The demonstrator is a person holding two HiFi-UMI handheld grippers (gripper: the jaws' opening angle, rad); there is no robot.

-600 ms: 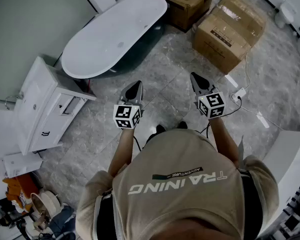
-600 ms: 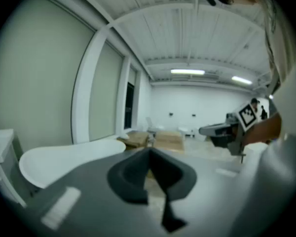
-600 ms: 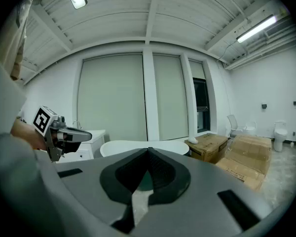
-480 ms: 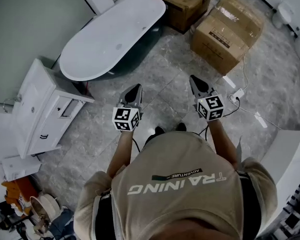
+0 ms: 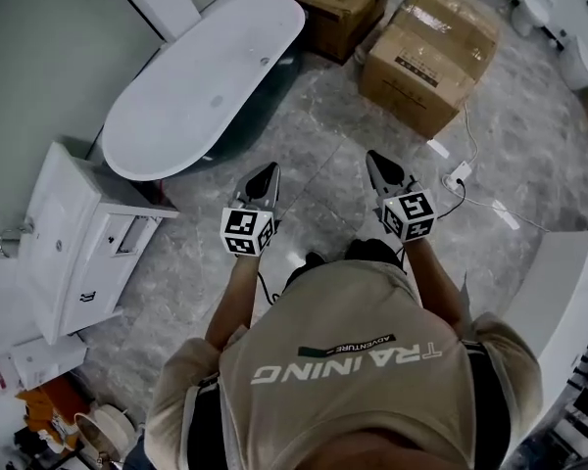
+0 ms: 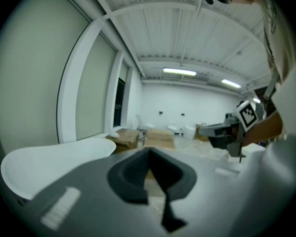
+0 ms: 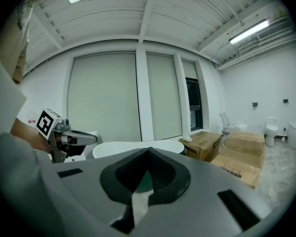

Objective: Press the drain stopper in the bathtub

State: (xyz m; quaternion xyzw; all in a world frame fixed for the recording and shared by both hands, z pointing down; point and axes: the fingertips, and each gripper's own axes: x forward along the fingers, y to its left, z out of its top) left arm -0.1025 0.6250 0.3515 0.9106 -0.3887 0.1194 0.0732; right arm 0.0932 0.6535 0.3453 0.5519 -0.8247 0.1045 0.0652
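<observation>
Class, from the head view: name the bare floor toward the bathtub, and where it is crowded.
Bare tiles lie between the bathtub, the cardboard boxes, the left gripper and the right gripper. Crowded: a plug and cable at the right, a cabinet at the left.

White bathtub (image 5: 206, 76) with dark outside, upper left; brown cardboard boxes (image 5: 431, 52) upper right; grey marbled floor tiles (image 5: 343, 116).
</observation>
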